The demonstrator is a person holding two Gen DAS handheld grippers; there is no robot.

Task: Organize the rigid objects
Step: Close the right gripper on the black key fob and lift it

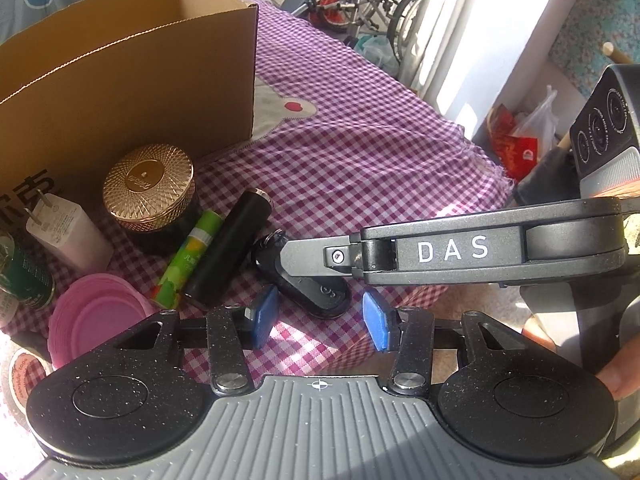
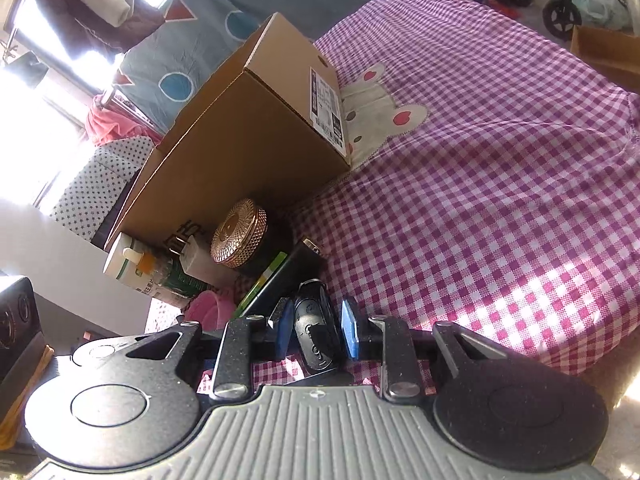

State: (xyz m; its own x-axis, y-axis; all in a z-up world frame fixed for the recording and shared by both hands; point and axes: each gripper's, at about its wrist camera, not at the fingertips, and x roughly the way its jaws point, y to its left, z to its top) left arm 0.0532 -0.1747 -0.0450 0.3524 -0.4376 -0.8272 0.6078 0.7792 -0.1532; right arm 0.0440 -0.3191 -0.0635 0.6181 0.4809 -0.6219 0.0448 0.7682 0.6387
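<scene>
A black key fob [image 2: 316,336] lies on the purple checked cloth [image 2: 480,200], and my right gripper [image 2: 316,332] is shut on it, a blue pad against each side. In the left wrist view the same fob [image 1: 320,300] lies just ahead of my left gripper [image 1: 320,320], which stands open over bare cloth with nothing between its pads. The right gripper's black finger [image 1: 312,254] reaches in from the right across the fob. An open cardboard box [image 1: 120,80] stands behind.
Beside the box sit a gold-lidded jar [image 1: 148,184], a white charger [image 1: 68,232], a green tube [image 1: 188,256], a black cylinder [image 1: 228,248], pink lids [image 1: 96,320] and a green can [image 1: 24,276]. The cloth's edge [image 1: 492,184] drops off at the right.
</scene>
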